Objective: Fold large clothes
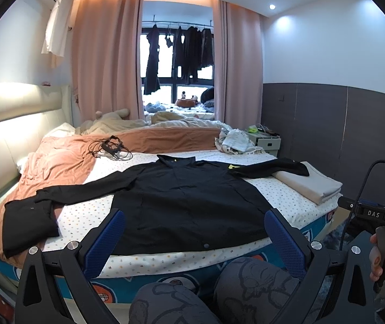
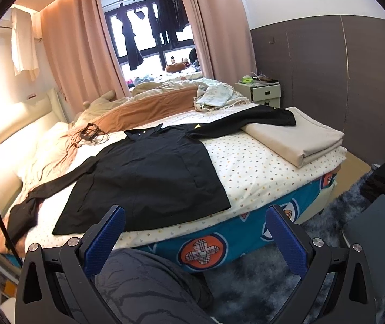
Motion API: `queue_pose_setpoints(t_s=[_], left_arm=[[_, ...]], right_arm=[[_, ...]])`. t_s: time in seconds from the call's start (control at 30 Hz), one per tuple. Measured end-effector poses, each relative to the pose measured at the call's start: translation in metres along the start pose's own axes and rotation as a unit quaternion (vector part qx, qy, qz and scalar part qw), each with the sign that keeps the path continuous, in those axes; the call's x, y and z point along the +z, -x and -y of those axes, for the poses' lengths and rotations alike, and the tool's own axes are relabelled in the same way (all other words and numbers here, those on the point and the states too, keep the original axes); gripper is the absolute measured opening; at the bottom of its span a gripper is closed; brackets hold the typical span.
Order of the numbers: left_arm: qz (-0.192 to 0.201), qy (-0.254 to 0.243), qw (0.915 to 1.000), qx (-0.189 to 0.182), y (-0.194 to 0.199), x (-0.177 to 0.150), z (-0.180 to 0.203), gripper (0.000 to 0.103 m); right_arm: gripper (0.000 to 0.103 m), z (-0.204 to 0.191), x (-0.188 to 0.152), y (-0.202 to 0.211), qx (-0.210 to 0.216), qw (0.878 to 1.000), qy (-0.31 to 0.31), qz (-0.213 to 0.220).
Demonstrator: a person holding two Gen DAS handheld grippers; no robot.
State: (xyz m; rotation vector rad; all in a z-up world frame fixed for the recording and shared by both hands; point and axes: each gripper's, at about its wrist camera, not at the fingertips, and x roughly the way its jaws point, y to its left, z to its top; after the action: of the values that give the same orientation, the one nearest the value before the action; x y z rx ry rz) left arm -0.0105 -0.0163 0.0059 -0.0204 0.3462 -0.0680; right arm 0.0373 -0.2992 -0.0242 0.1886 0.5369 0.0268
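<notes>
A large black long-sleeved shirt lies spread flat on the bed, collar at the far side, both sleeves stretched out. It also shows in the right wrist view. Its right sleeve end rests on a folded beige sheet, which the right wrist view shows too. My left gripper is open and empty, held in front of the shirt's hem, off the bed. My right gripper is open and empty, near the bed's front edge to the right of the hem.
The bed has a dotted white sheet and a blue patterned side. An orange quilt, a black cable bundle and crumpled pale cloth lie further back. A nightstand stands by the grey wall. My knees are below the grippers.
</notes>
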Motion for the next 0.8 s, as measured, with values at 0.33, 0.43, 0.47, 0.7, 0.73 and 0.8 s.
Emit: queue_pose_setpoints(t_s=[0.33, 0.43, 0.47, 0.7, 0.73, 0.8], left_arm=[[0.006, 0.000, 1.0000, 0.000, 0.0064, 0.0014, -0.0005, 0.103], [0.002, -0.002, 1.0000, -0.002, 0.0051, 0.0001, -0.0008, 0.103], [0.002, -0.003, 1.0000, -0.002, 0.0047, -0.0003, -0.0008, 0.103], [0.001, 0.001, 1.0000, -0.006, 0.0019, -0.0036, -0.0025, 0.103], [0.000, 0.001, 1.0000, -0.005, 0.0009, -0.0039, -0.0029, 0.103], [-0.001, -0.001, 1.0000, -0.003, 0.0007, -0.0034, -0.0009, 0.103]], right_arm=[[0.103, -0.0032, -0.0014, 0.0028, -0.004, 1.000, 0.007, 0.001], [0.103, -0.0025, -0.0009, 0.0023, -0.006, 1.000, 0.004, 0.001], [0.103, -0.0022, -0.0011, 0.0016, -0.006, 1.000, 0.004, 0.001], [0.103, -0.0060, -0.0033, -0.0012, -0.014, 1.000, 0.017, 0.000], [0.103, -0.0067, -0.0035, -0.0018, -0.015, 1.000, 0.019, 0.000], [0.103, -0.0085, -0.0048, -0.0029, -0.018, 1.000, 0.021, 0.001]])
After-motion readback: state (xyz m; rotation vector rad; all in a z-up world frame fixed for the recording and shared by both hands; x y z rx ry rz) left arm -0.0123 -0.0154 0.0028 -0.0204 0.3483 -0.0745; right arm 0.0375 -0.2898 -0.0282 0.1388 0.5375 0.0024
